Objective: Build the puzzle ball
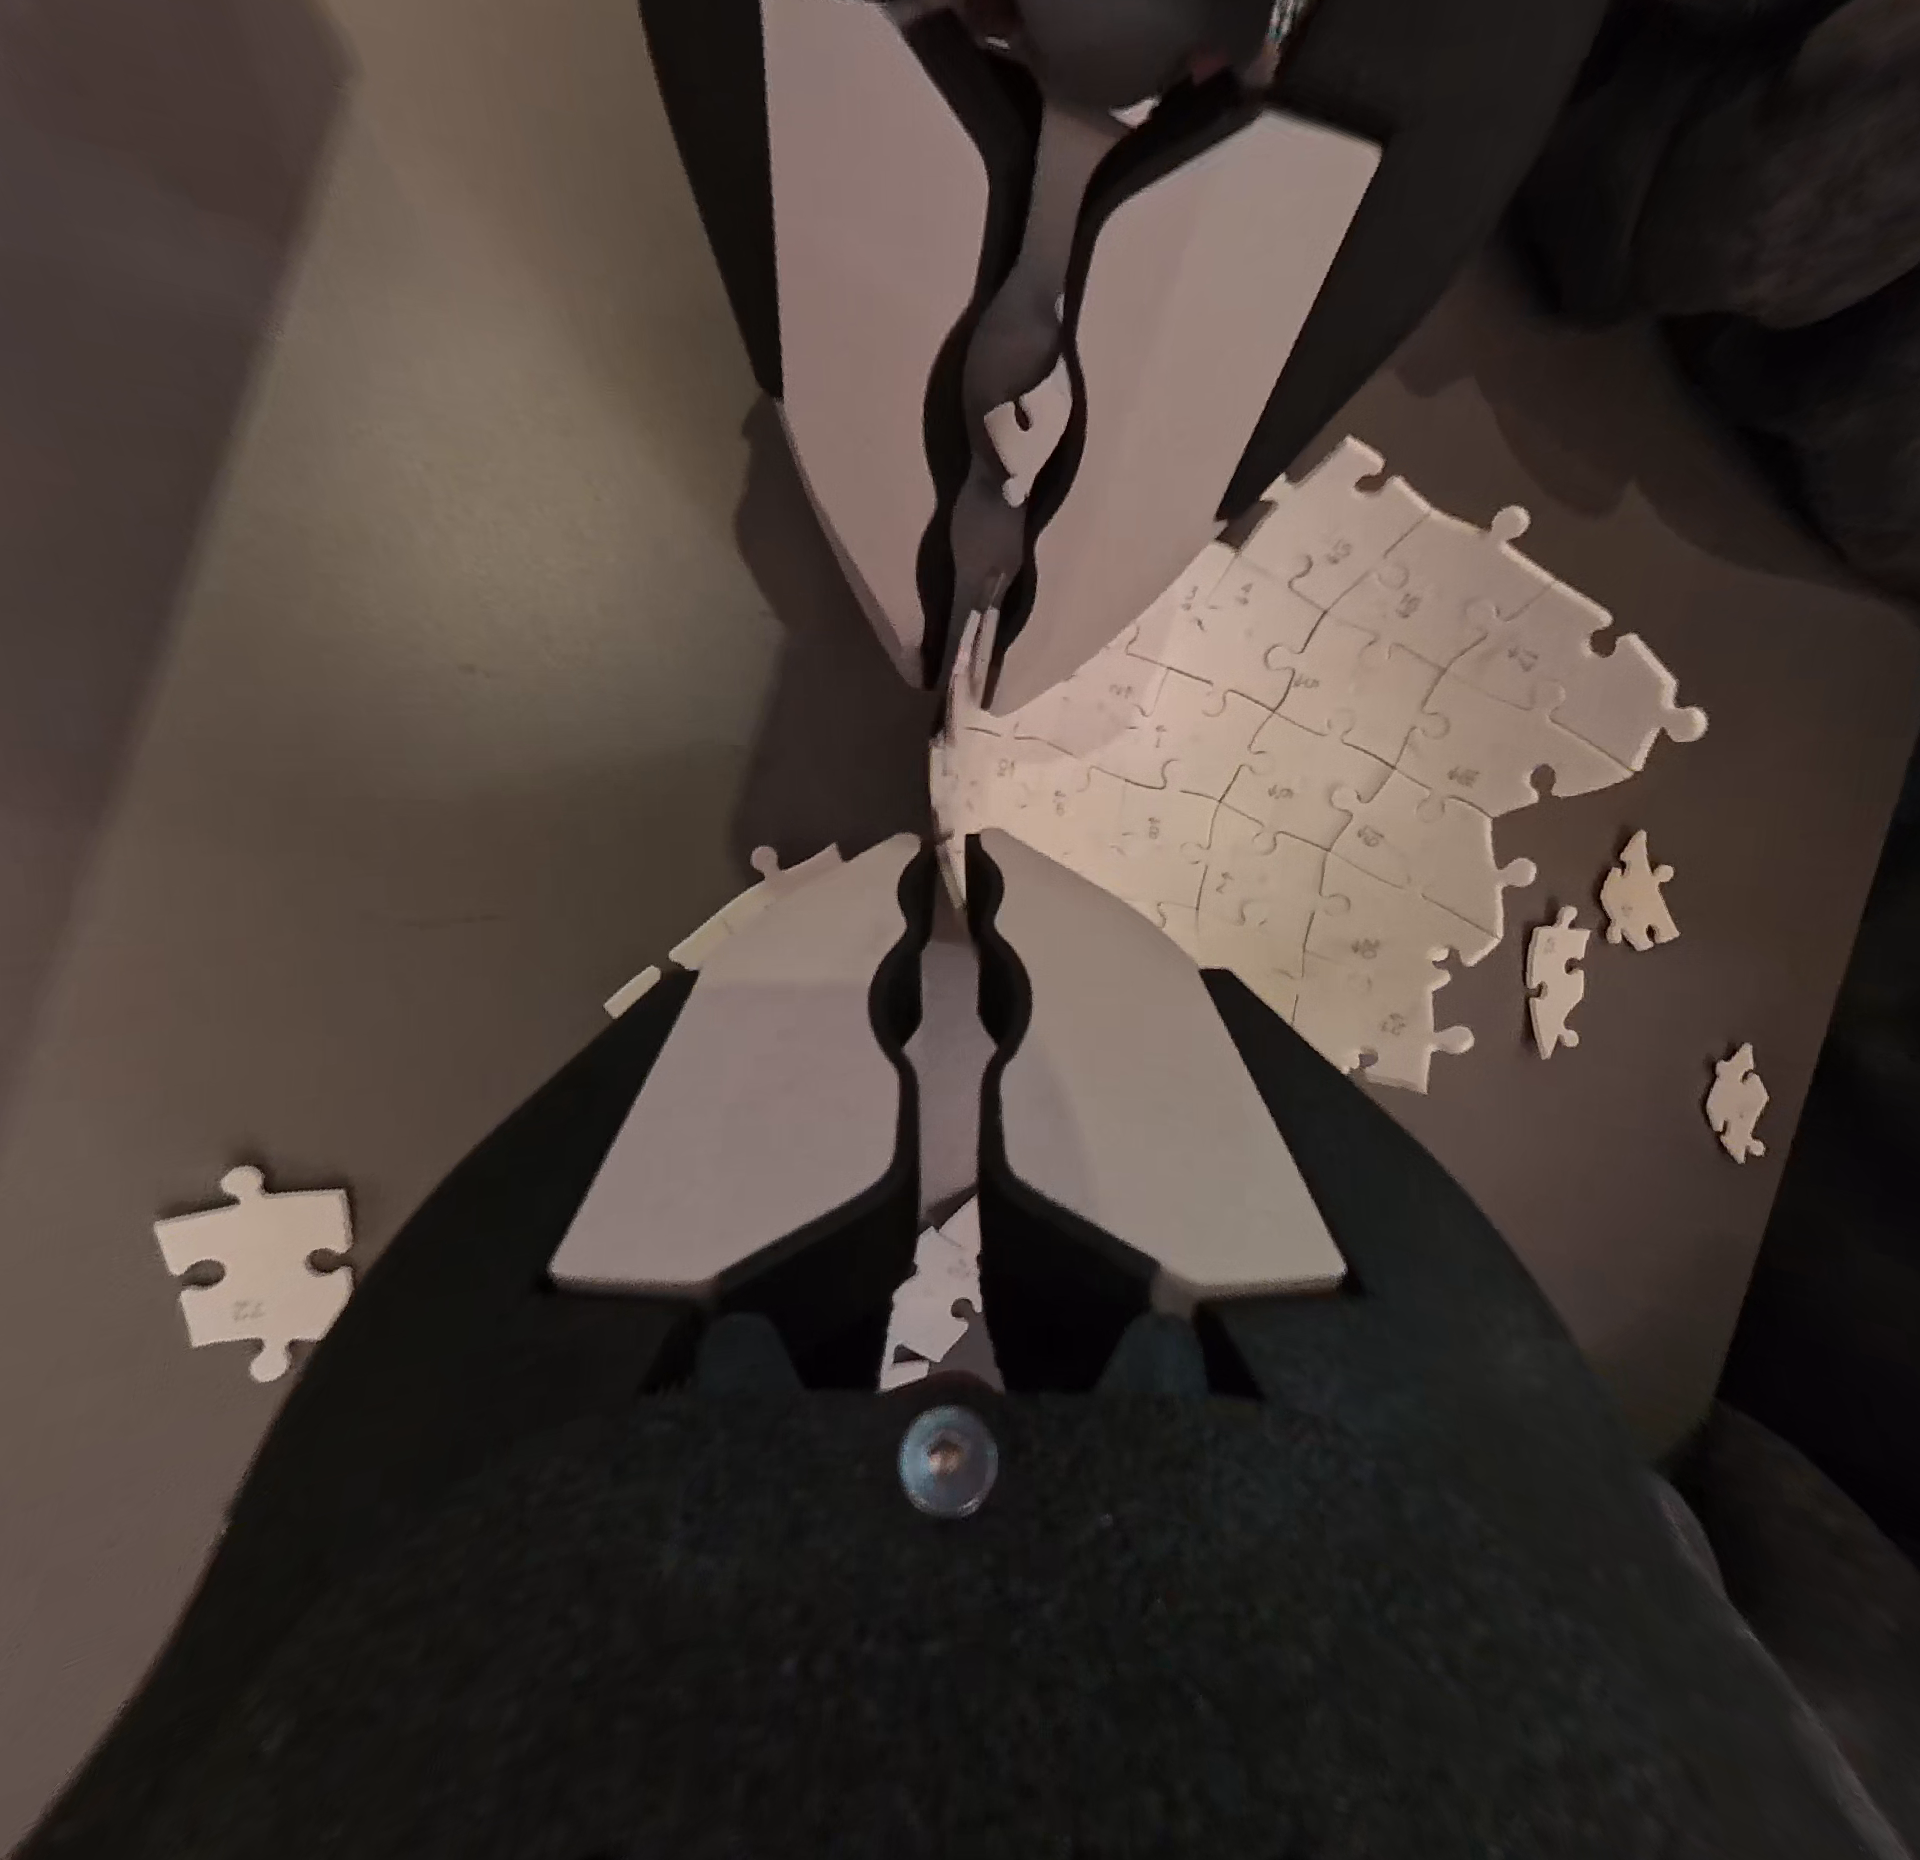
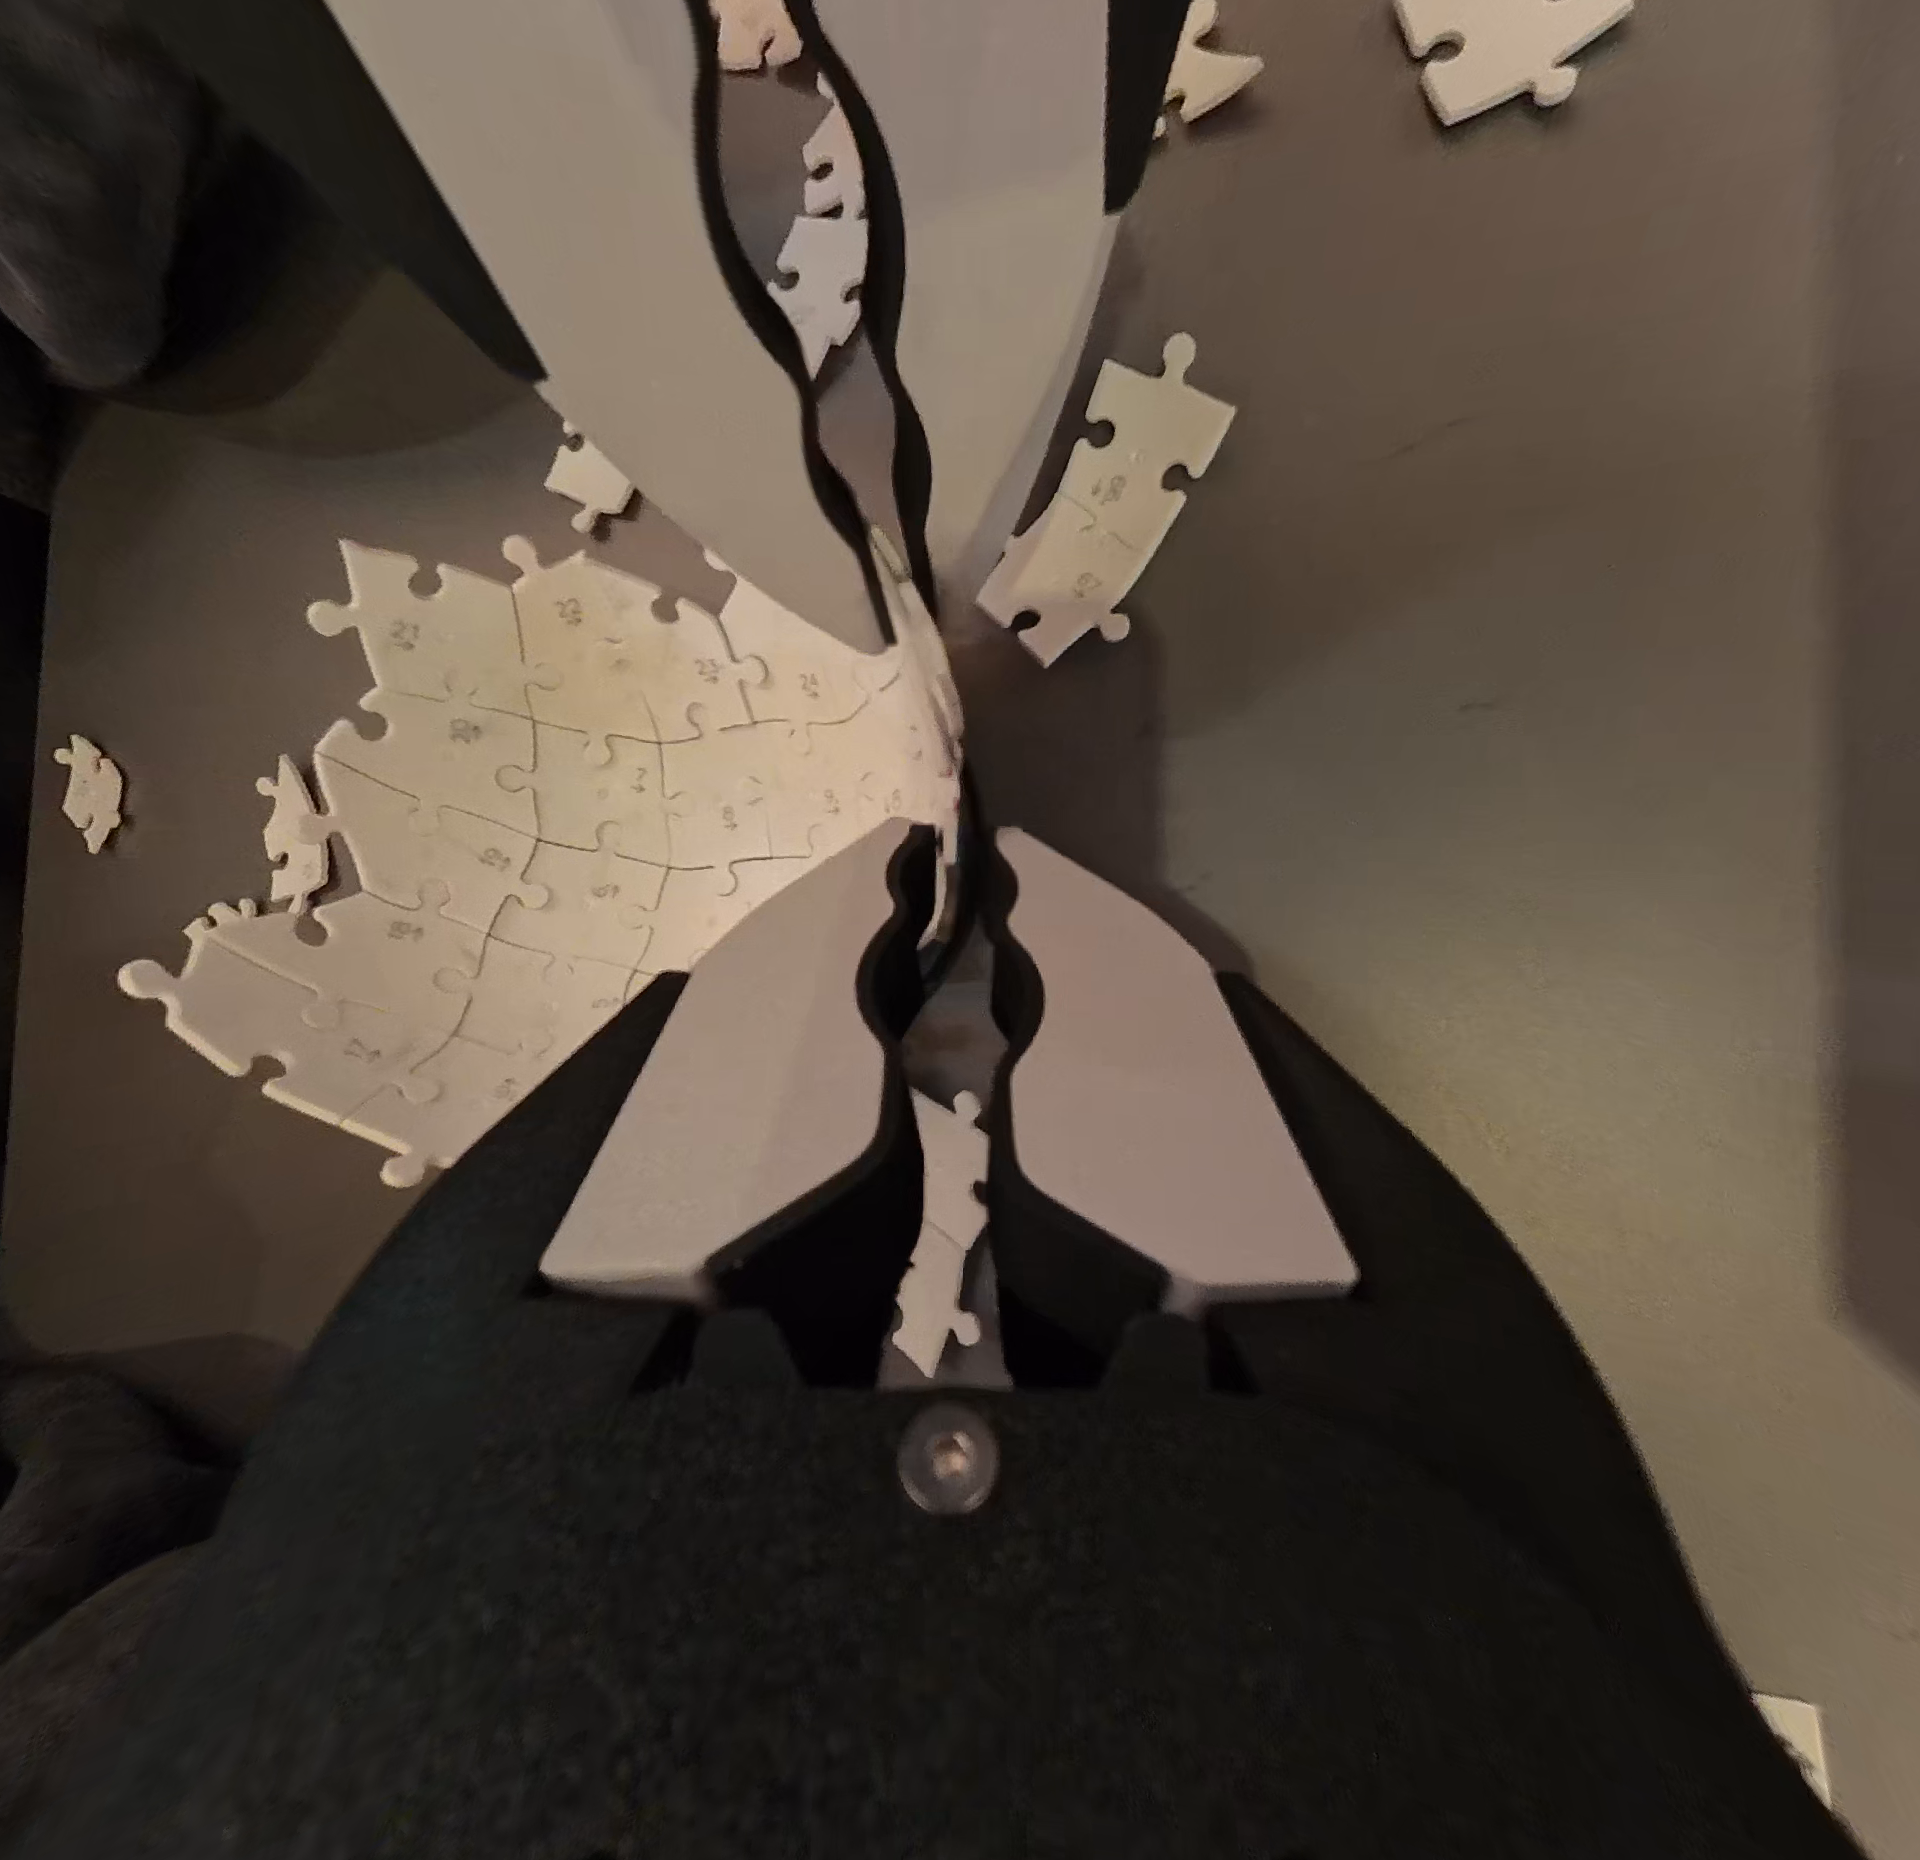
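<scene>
- The dark table (image 1: 1299, 376) carries everything; near its middle lies the largest thing, a curved sheet of joined white pieces, the part-built puzzle ball (image 1: 1340, 771).
- The left gripper (image 1: 948, 854) and the right gripper (image 2: 961, 839) meet tip to tip from opposite sides at one edge of that sheet. Both have their jaws drawn nearly together on the thin edge, so I judge each to be clenched on the shell, though the contact itself is small and partly hidden.
- A short strip of two joined pieces (image 2: 1107, 511) sits just beside the pinch point, apart from the sheet.
- Single loose pieces lie scattered: one big piece (image 1: 255, 1265) well apart on the lighter side, several small pieces (image 1: 1558, 979) near the sheet's far edge.
- The step in hand looks like bending or seating the seam where the tips meet. To do it well, keep both grips close to the joint, press tab into socket squarely, and ease the curve gently, since the locked pieces could pop apart under a twist.
</scene>
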Demonstrator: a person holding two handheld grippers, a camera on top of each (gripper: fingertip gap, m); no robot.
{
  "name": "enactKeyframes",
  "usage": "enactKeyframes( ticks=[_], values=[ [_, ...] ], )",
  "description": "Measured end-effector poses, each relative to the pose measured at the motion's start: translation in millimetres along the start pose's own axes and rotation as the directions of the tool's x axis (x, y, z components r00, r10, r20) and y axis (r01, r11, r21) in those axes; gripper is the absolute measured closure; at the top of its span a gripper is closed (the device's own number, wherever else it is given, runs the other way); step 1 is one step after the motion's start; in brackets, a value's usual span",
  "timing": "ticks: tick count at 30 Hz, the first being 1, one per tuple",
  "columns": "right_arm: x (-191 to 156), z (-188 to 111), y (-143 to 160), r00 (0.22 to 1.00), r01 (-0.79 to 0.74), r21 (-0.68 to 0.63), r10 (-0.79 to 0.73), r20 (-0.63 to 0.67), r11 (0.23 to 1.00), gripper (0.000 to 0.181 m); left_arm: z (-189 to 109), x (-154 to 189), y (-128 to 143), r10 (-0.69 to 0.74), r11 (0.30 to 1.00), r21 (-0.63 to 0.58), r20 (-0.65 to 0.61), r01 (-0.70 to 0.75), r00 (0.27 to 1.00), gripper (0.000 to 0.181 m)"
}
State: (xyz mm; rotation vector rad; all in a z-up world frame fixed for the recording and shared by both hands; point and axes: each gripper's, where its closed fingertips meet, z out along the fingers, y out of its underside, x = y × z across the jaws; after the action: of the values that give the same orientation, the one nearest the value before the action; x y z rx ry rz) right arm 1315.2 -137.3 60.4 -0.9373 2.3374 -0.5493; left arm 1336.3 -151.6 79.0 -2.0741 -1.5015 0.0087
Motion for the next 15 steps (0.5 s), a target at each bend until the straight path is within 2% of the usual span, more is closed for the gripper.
enactKeyframes(
  ticks=[9,15],
  values=[
    [-3.6,-7.9,-15.4,0.999,0.038,0.104,-0.04,0.019,0.994,0.171,3.8,1.3,-0.5,0.007,1.0,-0.011,0.002,-0.007,1.0,0.177],
    [-5.0,-3.7,-16.4,0.997,0.08,0.108,-0.082,0.014,0.991,0.174,5.7,2.8,-1.4,0.015,1.0,-0.017,0.004,-0.015,1.0,0.177]
  ],
)
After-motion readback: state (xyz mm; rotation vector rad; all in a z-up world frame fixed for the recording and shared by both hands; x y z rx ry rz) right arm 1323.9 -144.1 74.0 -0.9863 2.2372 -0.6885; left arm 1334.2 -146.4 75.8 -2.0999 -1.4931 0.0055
